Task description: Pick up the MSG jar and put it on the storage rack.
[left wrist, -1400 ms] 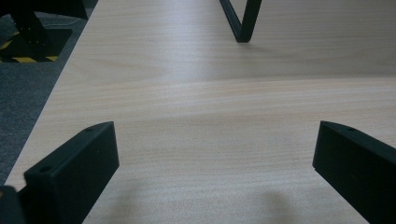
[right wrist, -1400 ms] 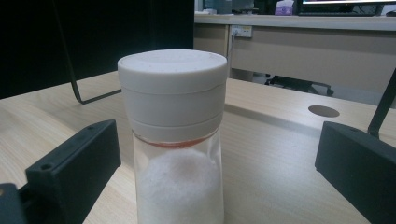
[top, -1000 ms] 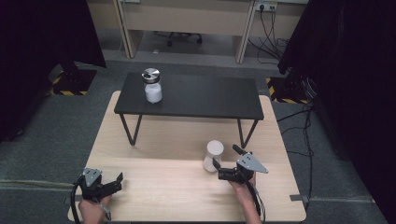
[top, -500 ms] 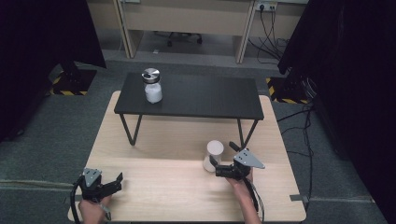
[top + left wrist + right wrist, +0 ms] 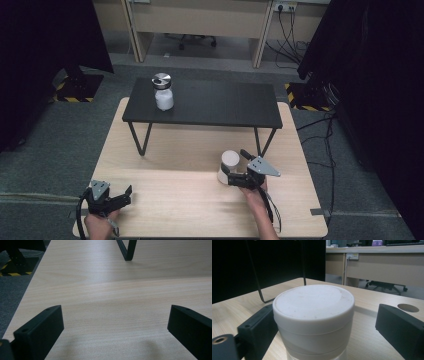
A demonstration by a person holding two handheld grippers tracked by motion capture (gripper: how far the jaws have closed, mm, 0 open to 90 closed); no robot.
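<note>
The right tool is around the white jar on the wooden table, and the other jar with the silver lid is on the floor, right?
Not quite. The right tool does reach around the white jar on the wooden table, its jaws just closing in. But the jar with the silver lid stands on the small black table, not the floor, as the high view shows.

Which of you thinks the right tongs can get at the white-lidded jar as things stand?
Probably yes: the white-lidded jar already stands between the right tongs' jaws, which have just been closing; one jaw seems to touch, a gap remains at the other.
</note>
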